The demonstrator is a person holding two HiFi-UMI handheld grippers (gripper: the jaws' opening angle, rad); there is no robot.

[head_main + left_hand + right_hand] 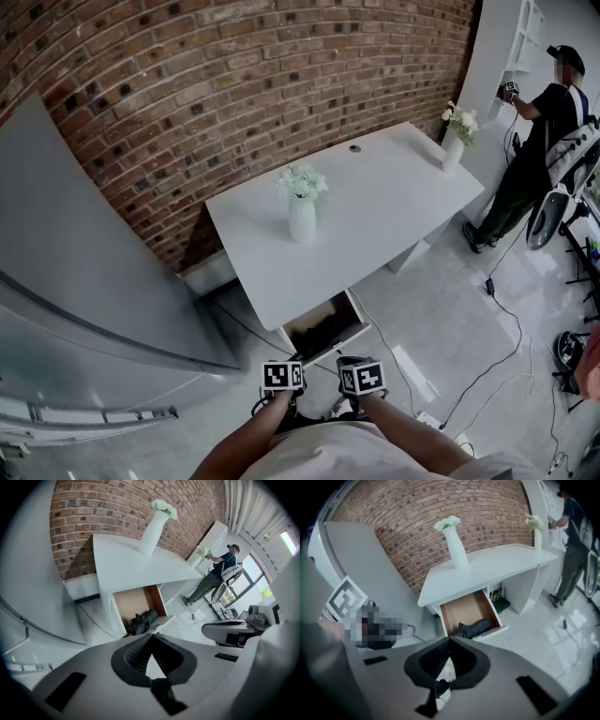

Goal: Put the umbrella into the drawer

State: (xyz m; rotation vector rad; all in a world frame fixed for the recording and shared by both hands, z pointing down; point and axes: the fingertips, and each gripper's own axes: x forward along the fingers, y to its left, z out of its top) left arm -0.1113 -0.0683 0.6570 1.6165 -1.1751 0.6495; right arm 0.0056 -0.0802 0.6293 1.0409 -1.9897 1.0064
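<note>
Umbrella [478, 628] lies in drawer [464, 611] under white desk [487, 569] by brick wall [478, 513]; left gripper [151, 635], right gripper [450, 639]: jaws together.

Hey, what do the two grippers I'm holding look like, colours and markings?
The left gripper and right gripper match: light grey bodies, black ribbed pads lining the jaws, and black rectangular slots on top. Each carries a white cube with black square markers. The person wears a pale top.

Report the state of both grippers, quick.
Left gripper: closed, holding nothing.
Right gripper: closed, holding nothing.
</note>
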